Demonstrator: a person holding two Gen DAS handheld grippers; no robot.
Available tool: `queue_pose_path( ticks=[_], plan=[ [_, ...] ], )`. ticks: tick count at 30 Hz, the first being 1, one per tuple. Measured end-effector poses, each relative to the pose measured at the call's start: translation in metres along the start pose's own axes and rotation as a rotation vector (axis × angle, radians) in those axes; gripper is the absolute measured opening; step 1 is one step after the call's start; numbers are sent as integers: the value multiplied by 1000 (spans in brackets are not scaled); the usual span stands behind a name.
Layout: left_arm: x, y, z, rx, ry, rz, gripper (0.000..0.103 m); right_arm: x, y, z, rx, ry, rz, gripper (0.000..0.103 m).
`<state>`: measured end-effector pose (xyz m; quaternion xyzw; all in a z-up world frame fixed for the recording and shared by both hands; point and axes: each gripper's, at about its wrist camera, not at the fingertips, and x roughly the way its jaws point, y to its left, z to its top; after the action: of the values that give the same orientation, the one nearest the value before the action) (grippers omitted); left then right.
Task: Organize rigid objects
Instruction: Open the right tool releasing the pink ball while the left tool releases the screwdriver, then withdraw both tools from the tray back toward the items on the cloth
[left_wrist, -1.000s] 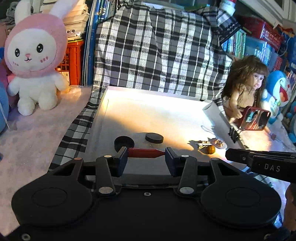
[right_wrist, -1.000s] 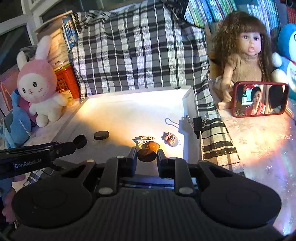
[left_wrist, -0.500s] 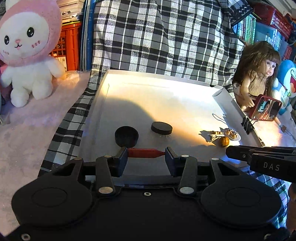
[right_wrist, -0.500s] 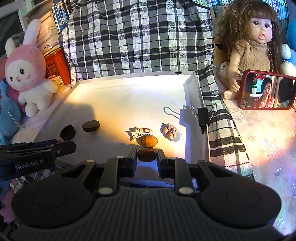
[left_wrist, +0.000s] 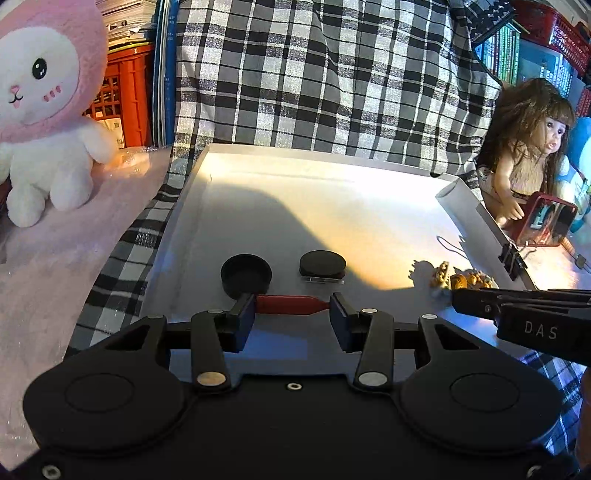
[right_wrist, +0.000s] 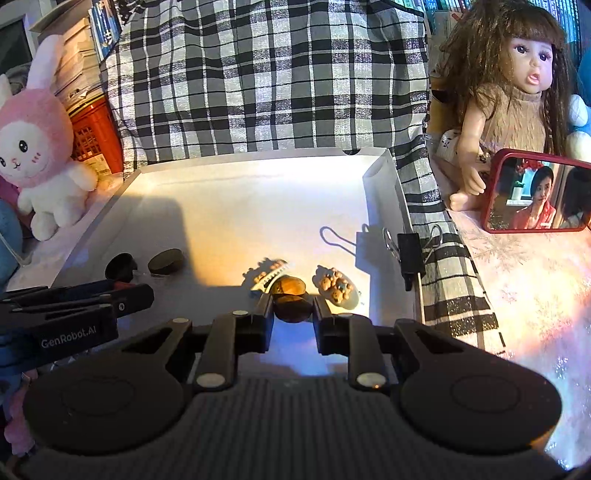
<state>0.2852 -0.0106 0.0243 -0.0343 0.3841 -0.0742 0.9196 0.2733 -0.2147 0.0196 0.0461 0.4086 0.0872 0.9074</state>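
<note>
My left gripper (left_wrist: 292, 314) is shut on a red stick-shaped piece (left_wrist: 291, 304), held crosswise low over the white tray (left_wrist: 332, 206). Just beyond it sit an open black round cup (left_wrist: 245, 275) and a black round lid (left_wrist: 322, 264). My right gripper (right_wrist: 293, 314) is shut on a brown round object (right_wrist: 291, 308), just above a second brown round piece (right_wrist: 289, 285). Beside that lie a toothed hair clip (right_wrist: 267, 275) and a bear-decorated clip (right_wrist: 334, 286). The right gripper's side shows in the left wrist view (left_wrist: 517, 310).
A black binder clip (right_wrist: 410, 258) grips the tray's right wall. A doll (right_wrist: 517, 92) and a red-framed phone (right_wrist: 535, 195) stand to the right. A pink bunny plush (left_wrist: 44, 110) sits at the left. Plaid cloth (left_wrist: 314, 74) hangs behind.
Both grippers have moved forward and lower over the tray, so its objects look nearer. Each keeps its hold.
</note>
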Motion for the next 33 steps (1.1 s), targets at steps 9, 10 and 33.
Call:
queue_pose_path(
  ticks=[9,10,33],
  plan=[
    [13,-1,8,11,-27,26,43,10,-1,4,-22,-16,-15,27],
    [14,-2,8,13,-31,29,43,11,-1,5,-21,-18,-17,27],
    [-42,-8,-8,58,-103,-6,75,-38,8,-6,-71,-168,17,87]
  ],
)
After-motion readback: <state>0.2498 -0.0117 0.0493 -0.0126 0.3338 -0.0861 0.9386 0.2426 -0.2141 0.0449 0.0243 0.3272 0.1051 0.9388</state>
